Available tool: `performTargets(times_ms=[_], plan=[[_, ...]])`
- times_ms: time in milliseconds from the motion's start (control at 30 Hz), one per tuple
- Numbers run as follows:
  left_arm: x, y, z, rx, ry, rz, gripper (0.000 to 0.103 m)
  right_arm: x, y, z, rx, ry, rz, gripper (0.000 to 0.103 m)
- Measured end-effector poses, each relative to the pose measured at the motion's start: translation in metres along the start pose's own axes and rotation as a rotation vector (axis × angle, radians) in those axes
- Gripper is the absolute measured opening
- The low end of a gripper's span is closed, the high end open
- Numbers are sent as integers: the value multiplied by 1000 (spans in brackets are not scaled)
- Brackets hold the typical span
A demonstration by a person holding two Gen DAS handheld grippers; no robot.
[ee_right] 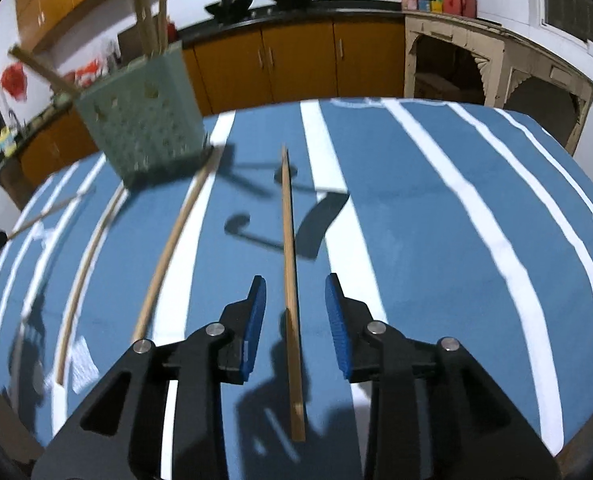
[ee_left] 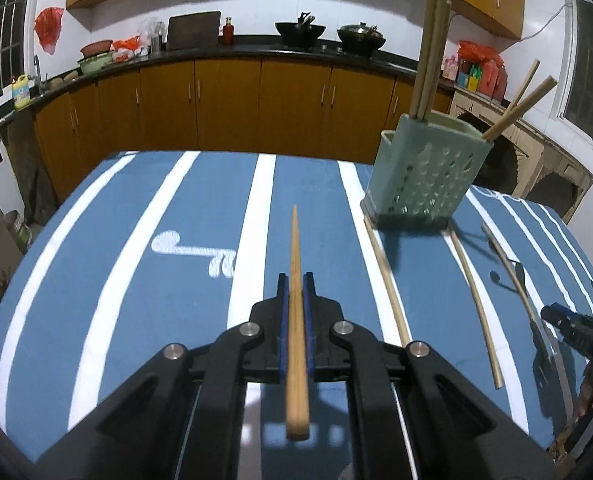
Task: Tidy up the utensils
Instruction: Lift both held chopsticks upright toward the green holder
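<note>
My left gripper (ee_left: 295,282) is shut on a wooden chopstick (ee_left: 295,264) that points forward, held above the table. A pale green perforated utensil holder (ee_left: 424,176) stands at the back right with several chopsticks upright in it; it also shows in the right wrist view (ee_right: 140,128). My right gripper (ee_right: 294,284) is open, its blue pads either side of a chopstick (ee_right: 290,280) lying on the cloth. Two more chopsticks (ee_right: 176,236) lie to its left. In the left wrist view three chopsticks (ee_left: 474,300) lie in front of the holder, and the right gripper (ee_left: 576,326) shows at the right edge.
The table wears a blue cloth with white stripes (ee_left: 136,240). Orange kitchen cabinets (ee_left: 224,100) and a dark counter with woks (ee_left: 300,32) stand behind. A carved cream cabinet (ee_right: 476,60) stands at the right.
</note>
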State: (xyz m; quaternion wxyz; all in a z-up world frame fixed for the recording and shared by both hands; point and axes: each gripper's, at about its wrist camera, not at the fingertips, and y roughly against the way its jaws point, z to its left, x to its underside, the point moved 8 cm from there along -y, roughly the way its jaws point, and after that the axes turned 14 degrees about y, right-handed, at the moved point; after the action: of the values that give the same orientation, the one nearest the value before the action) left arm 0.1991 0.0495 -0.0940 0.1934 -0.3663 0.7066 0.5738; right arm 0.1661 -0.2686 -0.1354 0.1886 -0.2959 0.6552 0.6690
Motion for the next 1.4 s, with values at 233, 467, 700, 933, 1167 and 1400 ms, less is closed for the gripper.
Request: performTargets(times_ms=[233,467,700,933,1167,1400], plan=[[-4,3,0,2,7,-23,8,19,-3,7,46,58,38,15],[-25,25,-4,18,3,-104,8,4,12,-1,43,26,-40,8],[-48,49,-10,43,14,-183,8,-27,45,-13,49,-15,-187,8],[-63,65,-16,72,14,-229,8,-61,80,-23,50,-46,-342,8],[-71,75,-25,91,2,-255,8,-86,101,-22,51,-40,-426,8],[-75,78,-26,95,-7,-262,8,-96,107,-18,48,-26,-448,8]])
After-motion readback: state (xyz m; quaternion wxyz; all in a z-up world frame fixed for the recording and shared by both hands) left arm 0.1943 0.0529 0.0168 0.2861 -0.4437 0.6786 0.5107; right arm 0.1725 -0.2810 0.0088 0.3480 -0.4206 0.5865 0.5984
